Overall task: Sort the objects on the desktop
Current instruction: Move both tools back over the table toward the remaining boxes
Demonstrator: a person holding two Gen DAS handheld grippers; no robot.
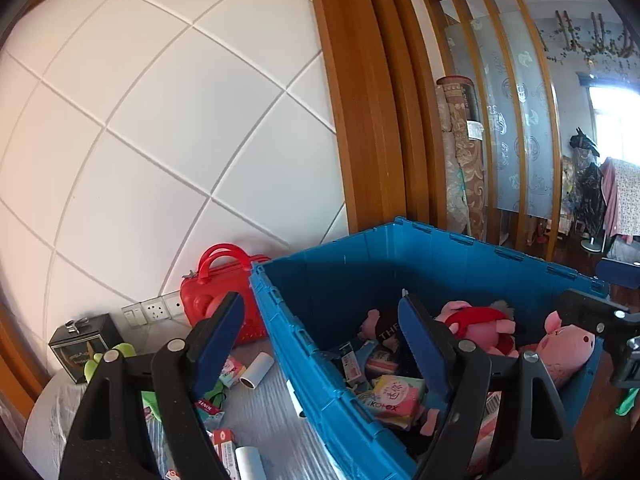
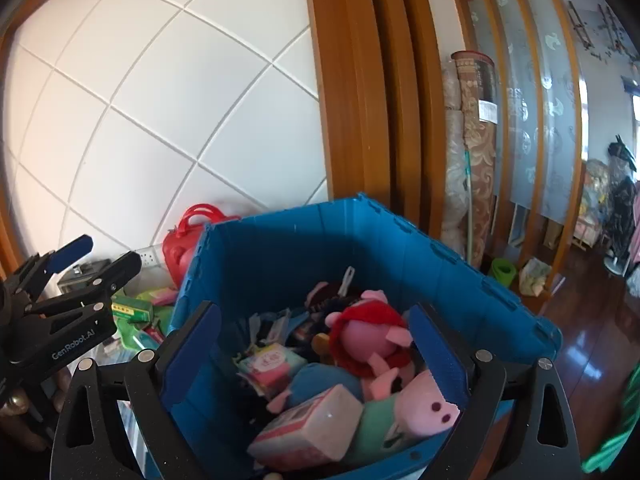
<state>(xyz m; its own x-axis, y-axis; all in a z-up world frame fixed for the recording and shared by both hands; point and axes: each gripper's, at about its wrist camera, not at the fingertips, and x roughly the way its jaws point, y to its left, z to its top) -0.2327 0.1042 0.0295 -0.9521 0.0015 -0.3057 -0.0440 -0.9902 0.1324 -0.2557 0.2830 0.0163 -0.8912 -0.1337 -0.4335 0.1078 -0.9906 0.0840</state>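
Observation:
A blue plastic crate (image 1: pixel 320 360) stands on the table, full of things: pink pig plush toys (image 1: pixel 480 328), a Kotex pack (image 1: pixel 394 396) and small packets. My left gripper (image 1: pixel 320 340) is open and holds nothing; its jaws straddle the crate's near left wall. In the right wrist view my right gripper (image 2: pixel 316 356) hangs open over the crate (image 2: pixel 460 272), with a red-dressed pig plush (image 2: pixel 368 336), a pink box (image 2: pixel 312 428) and a green-dressed pig (image 2: pixel 416 404) below it. The left gripper (image 2: pixel 100 260) shows at the left there.
Left of the crate, on the grey table (image 1: pixel 260 412), lie a red handbag (image 1: pixel 216 292), white rolls (image 1: pixel 256 370), a black box (image 1: pixel 82 344), a green box (image 2: pixel 132 308) and small packets. A white panelled wall stands behind. Rolled carpets (image 2: pixel 472 152) and wooden slats stand at the right.

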